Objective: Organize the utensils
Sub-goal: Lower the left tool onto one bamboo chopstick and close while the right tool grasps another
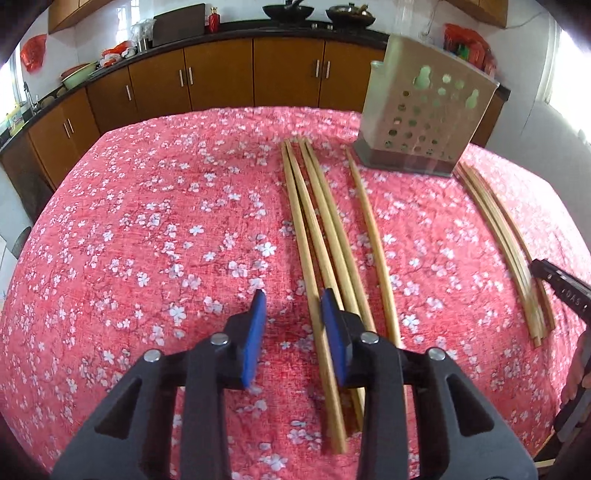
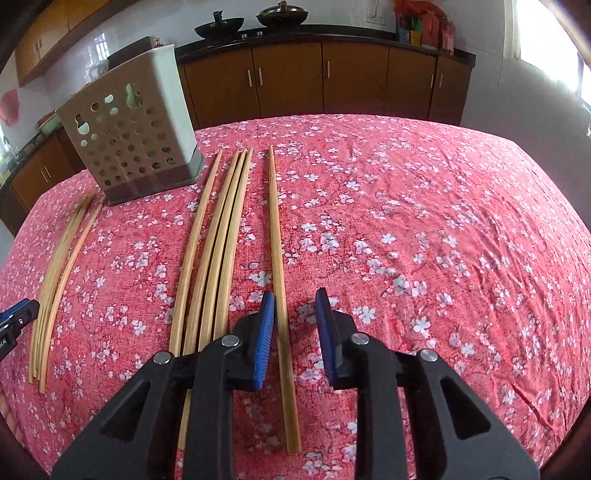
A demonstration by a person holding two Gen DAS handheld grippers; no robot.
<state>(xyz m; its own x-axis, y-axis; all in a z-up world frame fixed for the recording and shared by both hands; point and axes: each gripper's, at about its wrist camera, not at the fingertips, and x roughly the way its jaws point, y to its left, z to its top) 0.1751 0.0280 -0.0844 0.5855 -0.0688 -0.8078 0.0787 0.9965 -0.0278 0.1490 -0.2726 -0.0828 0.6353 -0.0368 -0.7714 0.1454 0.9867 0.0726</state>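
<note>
Because the job is to gather utensils, everything sits on one tabletop [image 1: 147,221] under a pink cloth printed with white blossoms, and the cloth keeps the round sticks from rolling off. Behind it runs a kitchen: brown cabinets [image 1: 221,77] under a dark counter, with two woks [image 2: 251,22] on the hob and white tiled wall above.

At the far side stands the holder [image 1: 424,110], a grey perforated caddy, upright and open-topped, so sticks can be dropped in end first; no stick shows above its rim. Its place between the stick groups puts it within reach of both hands.

All chopsticks lie lengthwise, pointing toward the holder, which suits a pinch across their width. A left bunch [image 1: 317,236] of five lies in front of the holder, a right bunch [image 2: 218,236] of about four beside it, and one single stick [image 2: 277,258] lies apart from that bunch.

Each tool points steeply down near stick ends. The left hand-held gripper [image 1: 293,299] has a narrow gap between its blue pads; the leftmost stick of its bunch runs under the right pad, and nothing is clamped. The right hand-held gripper [image 2: 295,299] is likewise narrowly parted and holds nothing; the single stick passes just inside its left pad, probably the next pick.
</note>
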